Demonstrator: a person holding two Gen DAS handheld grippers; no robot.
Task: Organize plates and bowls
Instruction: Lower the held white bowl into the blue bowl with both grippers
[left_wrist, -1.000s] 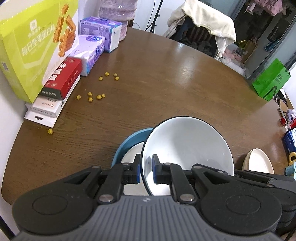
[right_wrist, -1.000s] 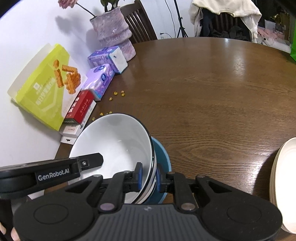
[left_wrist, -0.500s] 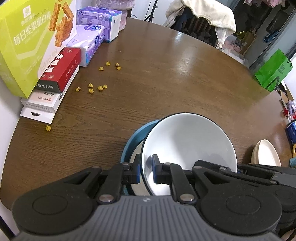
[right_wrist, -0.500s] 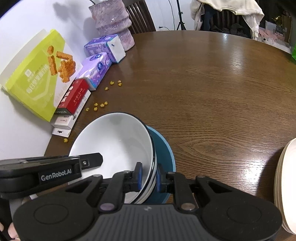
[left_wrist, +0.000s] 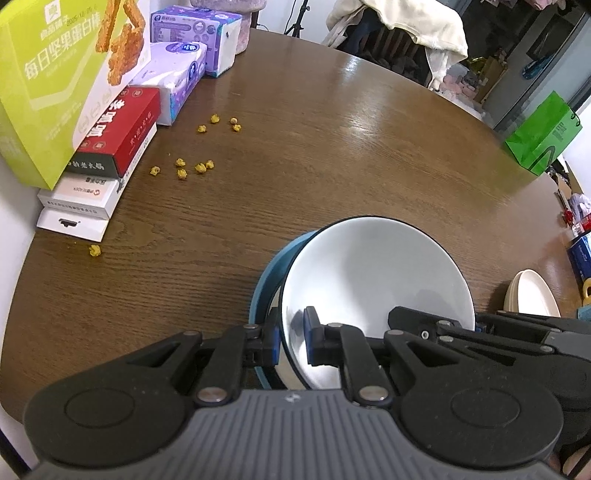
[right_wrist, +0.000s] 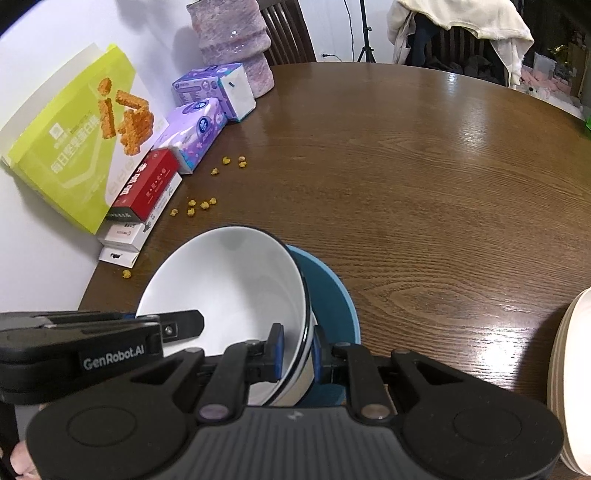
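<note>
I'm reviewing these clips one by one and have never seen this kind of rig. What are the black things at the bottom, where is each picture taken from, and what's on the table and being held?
The black shapes are handheld two-finger grippers, one in each of a person's hands; there is no robot arm. Each picture comes from a fisheye camera on one gripper, looking forward along its fingers.

In the left view, the left gripper is shut on the rim of the white bowl. In the right view, the right gripper is shut on the opposite rim. The white bowl sits tilted in a blue bowl.

On the brown table also lie cream plates, boxes along the wall, tissue packs and scattered yellow crumbs.
</note>
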